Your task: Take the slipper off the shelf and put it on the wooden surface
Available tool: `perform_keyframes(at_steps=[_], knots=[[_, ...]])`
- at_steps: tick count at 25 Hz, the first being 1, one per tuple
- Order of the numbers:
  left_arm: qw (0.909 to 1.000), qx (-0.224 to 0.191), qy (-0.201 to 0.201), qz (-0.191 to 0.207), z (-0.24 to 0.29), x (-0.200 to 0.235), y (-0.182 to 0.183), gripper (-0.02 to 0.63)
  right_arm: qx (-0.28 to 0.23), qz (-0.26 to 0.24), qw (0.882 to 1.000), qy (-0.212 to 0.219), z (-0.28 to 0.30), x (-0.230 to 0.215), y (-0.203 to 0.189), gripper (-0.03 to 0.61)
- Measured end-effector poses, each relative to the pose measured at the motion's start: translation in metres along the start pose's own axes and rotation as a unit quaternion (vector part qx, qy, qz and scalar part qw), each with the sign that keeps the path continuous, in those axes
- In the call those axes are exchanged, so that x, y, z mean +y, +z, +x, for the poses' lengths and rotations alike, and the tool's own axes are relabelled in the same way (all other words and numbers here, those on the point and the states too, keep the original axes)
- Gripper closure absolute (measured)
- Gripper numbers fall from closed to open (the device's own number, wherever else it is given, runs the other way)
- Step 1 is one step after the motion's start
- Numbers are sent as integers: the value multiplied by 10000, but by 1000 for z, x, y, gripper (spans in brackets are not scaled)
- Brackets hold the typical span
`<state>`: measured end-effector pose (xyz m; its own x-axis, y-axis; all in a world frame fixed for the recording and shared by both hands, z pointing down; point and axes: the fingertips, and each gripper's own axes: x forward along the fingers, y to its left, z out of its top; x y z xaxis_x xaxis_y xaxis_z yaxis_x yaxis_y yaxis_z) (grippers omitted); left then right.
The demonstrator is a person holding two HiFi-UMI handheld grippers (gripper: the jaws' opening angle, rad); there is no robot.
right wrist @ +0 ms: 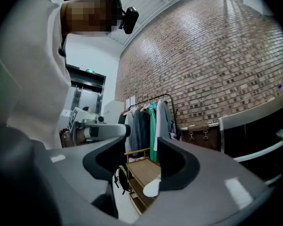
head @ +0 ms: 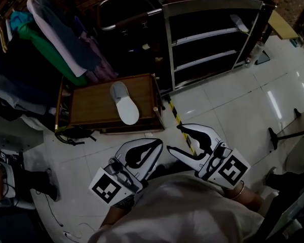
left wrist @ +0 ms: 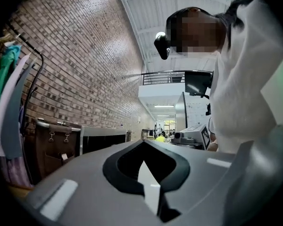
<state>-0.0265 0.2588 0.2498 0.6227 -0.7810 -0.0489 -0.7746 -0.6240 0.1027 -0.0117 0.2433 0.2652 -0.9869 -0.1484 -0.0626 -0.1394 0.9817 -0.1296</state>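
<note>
A white slipper (head: 124, 103) lies on the low wooden table (head: 91, 106), toe toward me, apart from both grippers. In the right gripper view its pale toe (right wrist: 151, 188) shows past the jaws on the same wooden top (right wrist: 142, 169). My left gripper (head: 158, 142) is held close to my body with its jaws shut and empty; its own view shows the closed tips (left wrist: 144, 142) pointing up at a brick wall. My right gripper (head: 173, 137) stands open beside it over the tiled floor, with nothing between its jaws (right wrist: 142, 160).
A dark metal shelf unit (head: 213, 34) stands beyond the table, with a pale slipper-like shape (head: 239, 22) on an upper shelf. A clothes rack (head: 50, 39) hangs at the left. Yellow-black tape (head: 174, 114) runs on the floor; a black stand base (head: 278, 134) sits at the right.
</note>
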Motion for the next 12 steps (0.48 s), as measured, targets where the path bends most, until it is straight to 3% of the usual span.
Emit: perform_keyframes(at_steps=[3, 12], knots=[[9999, -122, -36, -89, 0, -1, 1, 630, 44, 46, 10000, -34, 7, 4, -5, 373], [9993, 258, -221, -124, -17, -12, -23, 630, 388, 225, 9985, -305, 15, 16, -21, 384]])
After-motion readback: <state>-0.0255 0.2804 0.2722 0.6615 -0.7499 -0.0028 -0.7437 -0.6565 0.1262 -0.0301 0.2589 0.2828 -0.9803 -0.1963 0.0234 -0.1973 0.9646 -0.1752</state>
